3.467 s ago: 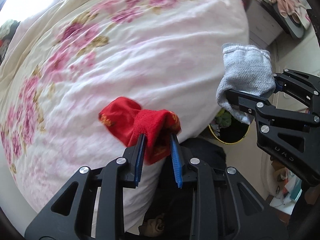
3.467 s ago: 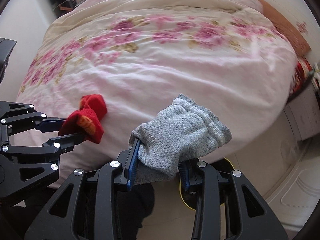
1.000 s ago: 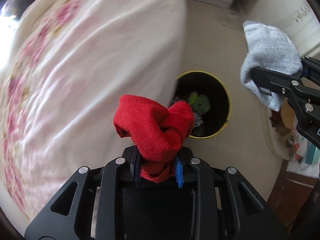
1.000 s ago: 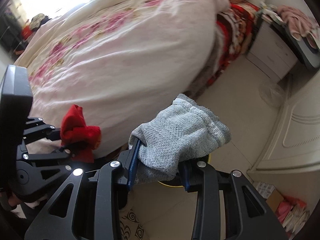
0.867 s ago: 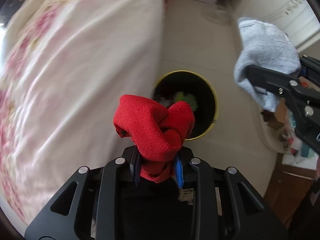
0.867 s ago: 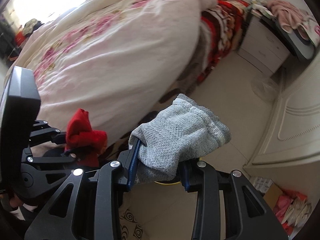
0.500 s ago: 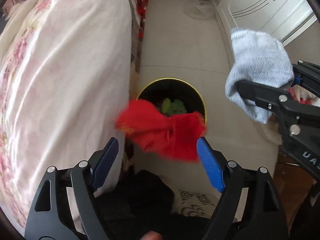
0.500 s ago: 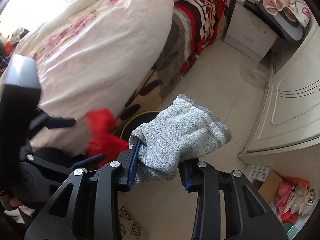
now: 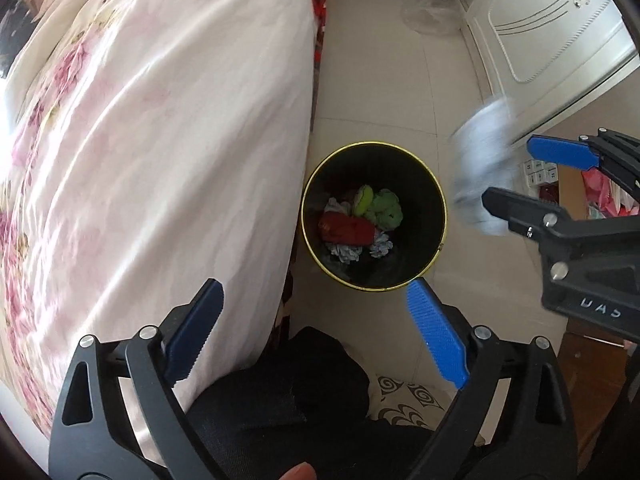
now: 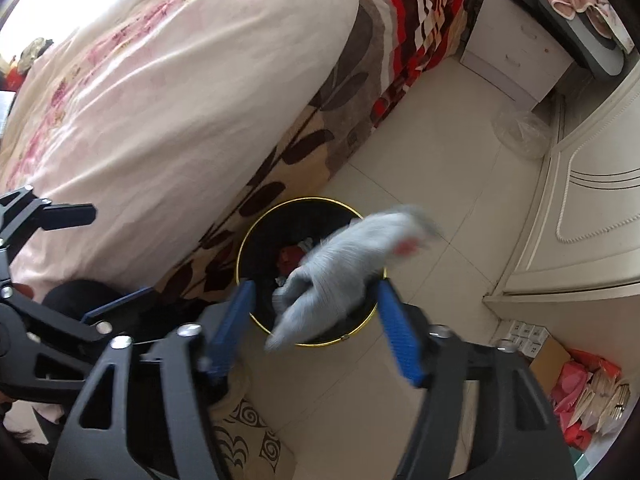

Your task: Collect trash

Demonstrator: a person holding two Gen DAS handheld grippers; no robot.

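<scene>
Left hand-held gripper [image 9: 312,320]: jaws wide, nothing between them; they have just been opening. It points straight down over the bin [image 9: 438,184], which stands on the floor [image 9: 376,80] just beside the bed [image 9: 160,120]. Red sock [image 9: 346,230] lies in the bin on top of green and pale scraps.

Right hand-held gripper [image 10: 316,332]: jaws apart, also just opening. Grey sock [image 10: 344,264] is between them but blurred, and the pads do not appear to press on it; judged released and dropping. In the right wrist view it overlaps the bin's near rim; in the left wrist view it sits off to the bin's side, so whether it lands inside cannot be told.

Handling notes:
- Socks are light, soft and limp knit. They crush flat in the jaws and drape, not slippery, not fragile.
- Any bunched fold gives a hold; a pinch mid-body keeps loose ends short.
- Risk: a limp sock may snag on a ribbed pad or catch the rim.
</scene>
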